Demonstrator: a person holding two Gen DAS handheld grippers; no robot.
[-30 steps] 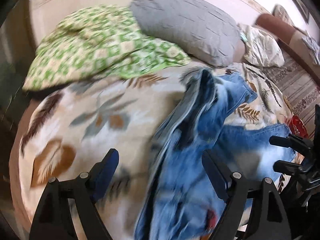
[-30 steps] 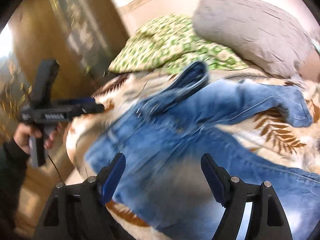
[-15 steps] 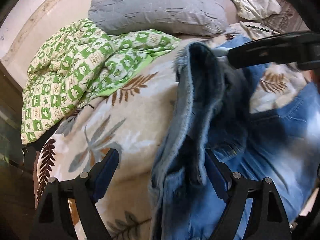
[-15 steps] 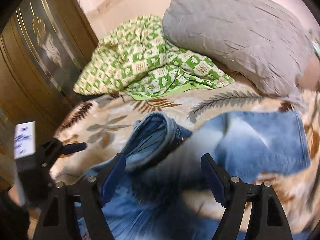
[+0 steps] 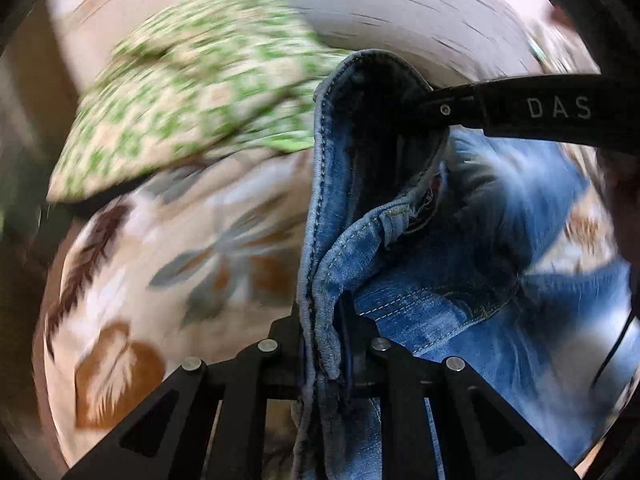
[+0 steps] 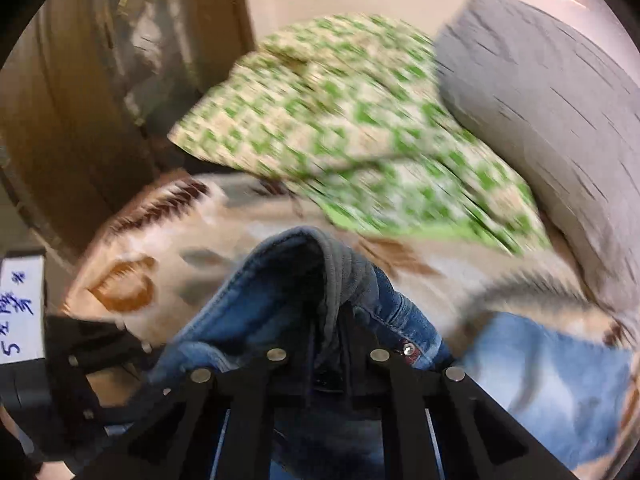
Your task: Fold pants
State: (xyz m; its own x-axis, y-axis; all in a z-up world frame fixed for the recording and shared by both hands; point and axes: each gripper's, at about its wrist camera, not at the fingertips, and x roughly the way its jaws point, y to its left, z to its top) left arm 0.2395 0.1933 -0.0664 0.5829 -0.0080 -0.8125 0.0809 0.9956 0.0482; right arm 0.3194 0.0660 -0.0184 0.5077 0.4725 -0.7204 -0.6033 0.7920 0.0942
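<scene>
I'm gripping the jeans [image 5: 420,280] by their waistband, bunched up off the leaf-print blanket [image 5: 168,248]: left gripper [image 5: 326,344] and right gripper [image 6: 328,344] have just been closing and are now clamping denim. Next I'm judging they need spreading apart and lifting, to pull the waistband straight.

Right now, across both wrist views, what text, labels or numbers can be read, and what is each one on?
"DAS": pale capitals on the black body of the right gripper, seen in the left wrist view; the word runs out of frame.
"5": blue handwriting on a white label on the left gripper in the right wrist view; the characters beside it are too unclear to read.
Jeans: a red tag inside the waistband, too small to read.
</scene>
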